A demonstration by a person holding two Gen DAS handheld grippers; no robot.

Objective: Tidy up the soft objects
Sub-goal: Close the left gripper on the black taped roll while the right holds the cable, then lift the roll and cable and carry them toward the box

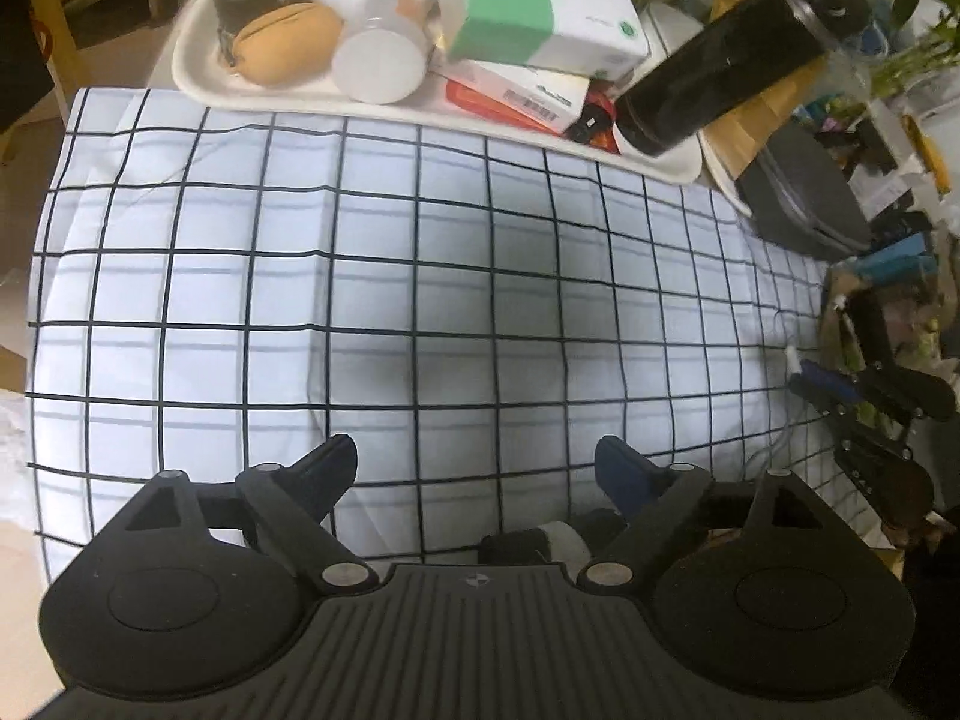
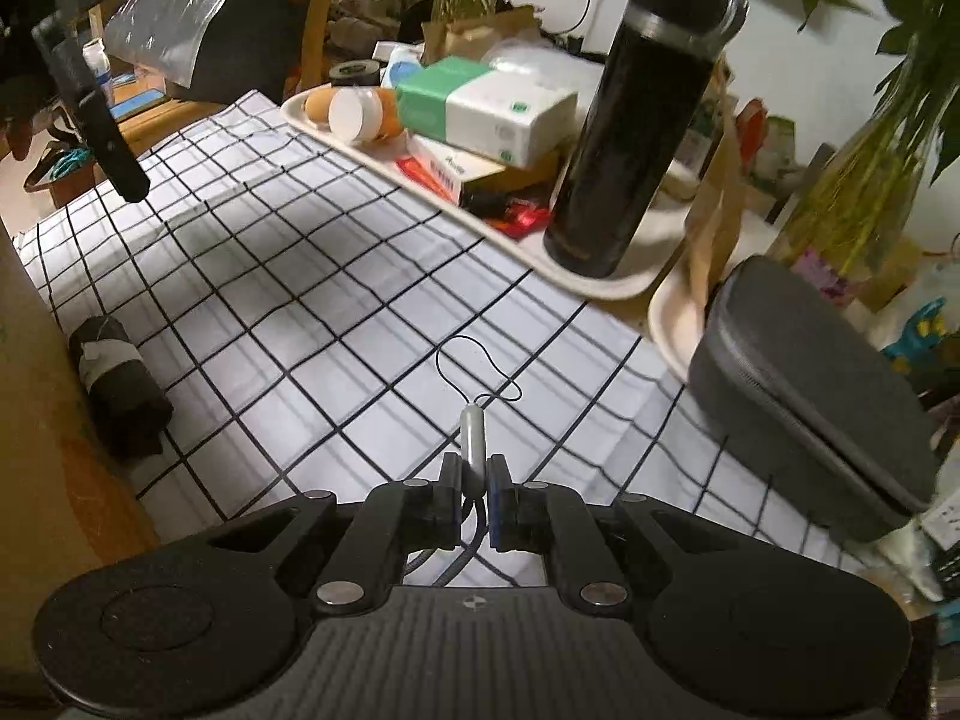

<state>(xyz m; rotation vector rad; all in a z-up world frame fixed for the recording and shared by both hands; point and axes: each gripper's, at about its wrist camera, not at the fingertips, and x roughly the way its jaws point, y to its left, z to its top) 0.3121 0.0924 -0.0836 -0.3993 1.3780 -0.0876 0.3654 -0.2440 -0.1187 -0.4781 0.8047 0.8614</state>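
A white cloth with a black grid (image 1: 420,276) covers the table. My left gripper (image 1: 474,462) hangs over it, pointing steeply down, open wide with nothing between its fingers. A rolled black fabric bundle with a white band (image 1: 528,543) lies just under its body, near the right finger. In the right wrist view the bundle (image 2: 114,384) lies at the cloth's left edge. My right gripper (image 2: 474,477) is shut on a grey cable (image 2: 473,438), whose plug end sticks out past the pads and carries a thin black loop (image 2: 474,360). One finger of the left gripper (image 2: 108,138) shows at upper left.
A white tray (image 1: 198,78) behind the cloth holds a tan round pouch (image 1: 288,42), a white jar (image 1: 378,63), a green and white box (image 1: 540,6) and a tall black bottle (image 1: 720,66). A grey zip case (image 2: 810,396) lies at the right. Plants and clutter stand beyond.
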